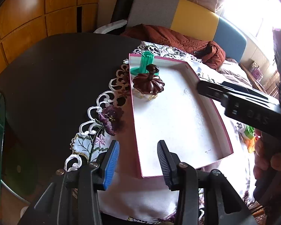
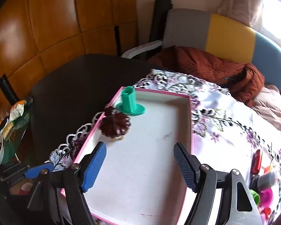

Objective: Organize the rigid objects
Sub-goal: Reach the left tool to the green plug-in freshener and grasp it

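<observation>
A shallow white tray with a pink rim (image 1: 224,131) (image 2: 191,123) lies on the embroidered cloth. In its far left corner stands a green flanged plastic tube (image 1: 143,63) (image 2: 130,103). Just in front of the tube sits a dark brown flower-shaped piece with a knob (image 1: 148,83) (image 2: 115,126). My left gripper (image 1: 138,161) is open, straddling the tray's near left wall without touching it. My right gripper (image 2: 140,166) hangs open over the tray's bare floor, nothing between its pads. Its black body (image 1: 239,103) shows in the left wrist view, held by a hand (image 1: 267,165).
Several loose small items lie on the cloth right of the tray: a red piece (image 2: 256,161), a grey cylinder (image 2: 267,181), pink (image 2: 266,196) and green (image 2: 254,196) bits. The dark table (image 1: 56,75) stretches left. A rust jacket (image 2: 206,65) lies on the sofa behind.
</observation>
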A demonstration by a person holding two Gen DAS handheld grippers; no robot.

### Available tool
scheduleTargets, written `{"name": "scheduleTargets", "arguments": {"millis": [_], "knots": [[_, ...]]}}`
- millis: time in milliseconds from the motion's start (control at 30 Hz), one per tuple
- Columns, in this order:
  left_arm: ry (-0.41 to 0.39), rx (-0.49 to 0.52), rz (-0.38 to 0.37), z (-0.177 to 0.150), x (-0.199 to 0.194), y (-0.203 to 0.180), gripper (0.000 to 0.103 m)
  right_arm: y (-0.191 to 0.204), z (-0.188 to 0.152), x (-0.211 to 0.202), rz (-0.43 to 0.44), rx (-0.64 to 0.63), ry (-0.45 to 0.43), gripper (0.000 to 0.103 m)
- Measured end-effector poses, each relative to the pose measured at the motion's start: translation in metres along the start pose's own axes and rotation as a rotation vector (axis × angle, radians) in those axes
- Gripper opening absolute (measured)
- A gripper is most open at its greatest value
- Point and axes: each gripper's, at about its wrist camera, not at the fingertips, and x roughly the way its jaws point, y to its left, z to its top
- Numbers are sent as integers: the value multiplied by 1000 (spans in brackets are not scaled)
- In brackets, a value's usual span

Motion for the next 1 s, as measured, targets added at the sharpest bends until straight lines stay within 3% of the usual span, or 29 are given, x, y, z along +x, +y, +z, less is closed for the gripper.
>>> {"name": "scheduleTargets", "arguments": {"millis": [167, 300, 700, 1000], "knots": [[-18, 29, 10, -1, -4, -5, 42, 9, -3, 6, 18, -19, 15, 75], [-14, 38, 8, 1, -1, -9, 42, -9, -15, -3, -24, -22, 19, 78], [-22, 153, -17, 11, 2, -51, 42, -122, -56, -63, -225, 120, -14, 83], [-14, 260, -66, 14, 7, -95, 42, -213, -86, -107, -384, 327, -86, 90]]}}
